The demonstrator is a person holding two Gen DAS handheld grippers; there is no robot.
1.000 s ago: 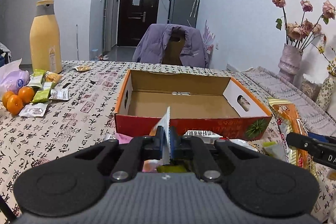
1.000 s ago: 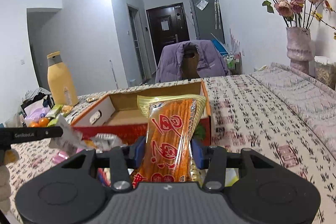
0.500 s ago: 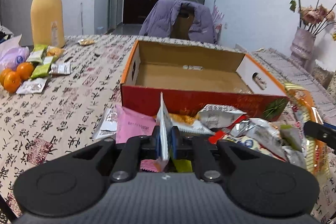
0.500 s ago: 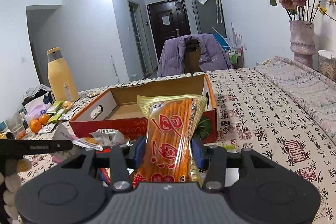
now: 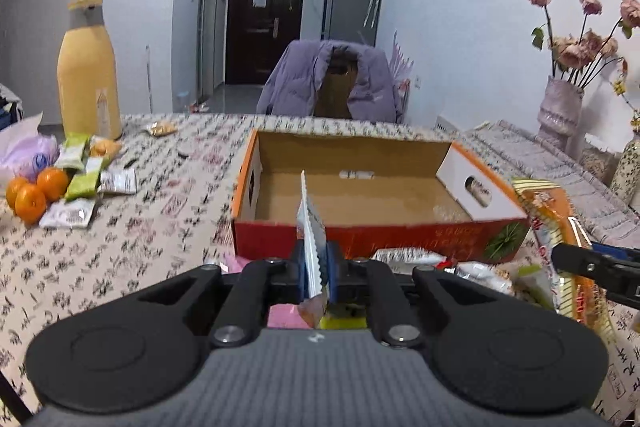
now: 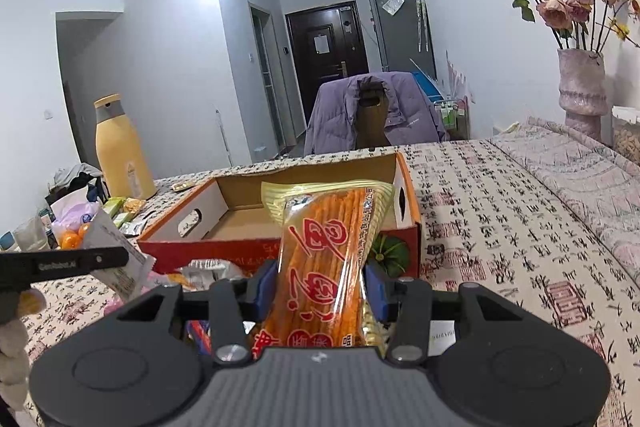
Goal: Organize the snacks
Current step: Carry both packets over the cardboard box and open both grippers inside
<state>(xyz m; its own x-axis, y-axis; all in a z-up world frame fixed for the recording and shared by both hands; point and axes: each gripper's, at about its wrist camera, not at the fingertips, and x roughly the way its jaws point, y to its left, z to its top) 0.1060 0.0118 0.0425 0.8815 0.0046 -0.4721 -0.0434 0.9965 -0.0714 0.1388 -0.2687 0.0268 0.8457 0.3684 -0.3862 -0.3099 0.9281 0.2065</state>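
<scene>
An open cardboard box (image 5: 360,239) with a red front wall lies on the patterned tablecloth; the right wrist view shows the box (image 6: 224,251) too. My left gripper (image 5: 314,271) is shut on a thin white snack sachet (image 5: 310,227) that stands edge-on before the box front. My right gripper (image 6: 322,287) is shut on a long orange snack pack (image 6: 324,259), held upright near the box's right front corner. In the left wrist view that orange pack (image 5: 556,219) hangs at the right edge. Loose wrapped snacks (image 5: 408,257) lie below the box front.
A tall yellow bottle (image 5: 88,75), oranges (image 5: 36,189) and green and white sachets (image 5: 86,179) sit at the table's left. A chair with a purple jacket (image 5: 332,83) stands behind the table. A vase of dried roses (image 6: 582,87) is at the right.
In the left wrist view the box sat higher, then lower, and is now back near its first place. Both grips are unchanged; the right gripper has barely shifted.
</scene>
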